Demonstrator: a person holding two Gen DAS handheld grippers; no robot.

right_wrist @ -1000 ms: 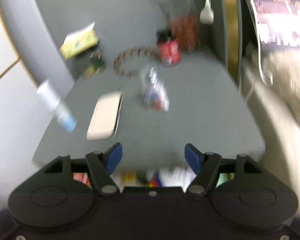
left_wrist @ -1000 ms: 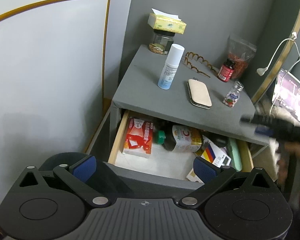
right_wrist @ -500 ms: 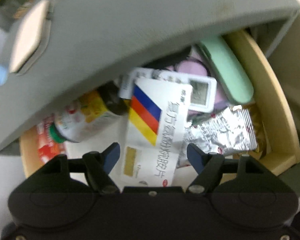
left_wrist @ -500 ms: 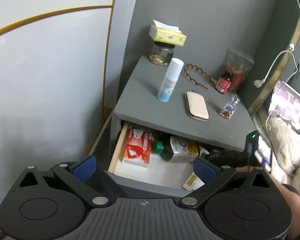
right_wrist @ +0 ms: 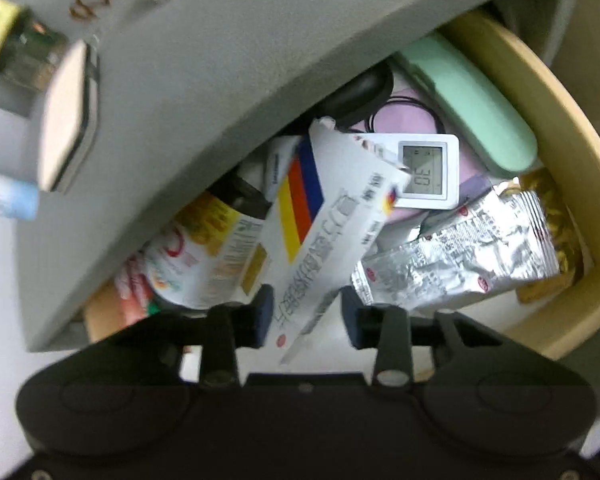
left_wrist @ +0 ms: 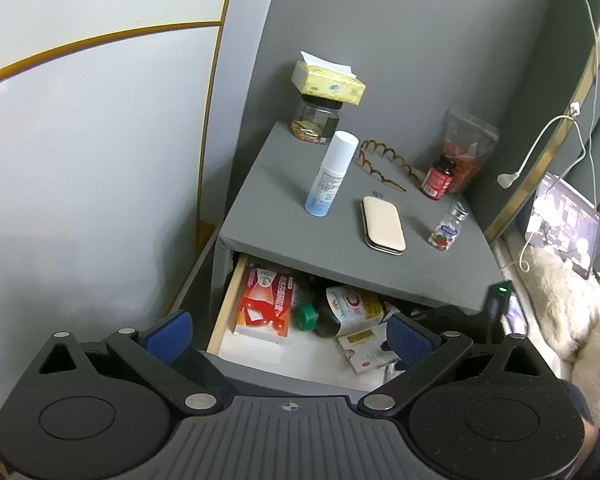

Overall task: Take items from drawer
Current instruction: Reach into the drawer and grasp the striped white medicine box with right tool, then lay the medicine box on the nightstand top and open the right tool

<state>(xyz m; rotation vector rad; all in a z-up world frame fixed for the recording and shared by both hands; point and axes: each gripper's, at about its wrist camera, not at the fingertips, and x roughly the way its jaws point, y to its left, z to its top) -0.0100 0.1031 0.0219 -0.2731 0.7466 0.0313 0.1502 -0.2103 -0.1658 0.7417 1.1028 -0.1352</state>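
Over the open wooden drawer [left_wrist: 225, 312] of the grey fabric-covered nightstand [left_wrist: 284, 236], left gripper [left_wrist: 288, 334] hovering with blue ribbed pads spread wide and empty, above a glossy red carton [left_wrist: 266, 306] and a dark round bottle [left_wrist: 348, 312]. Deeper in, right gripper [right_wrist: 306, 312], jaws just narrowed, pinching the tilted white cardboard medicine box with blue, red and yellow stripes [right_wrist: 324, 220]. Rightward, crinkled silver foil sachet [right_wrist: 460, 256] and smooth mint-green case [right_wrist: 472, 120] crowding the drawer's curved wall, little free room.
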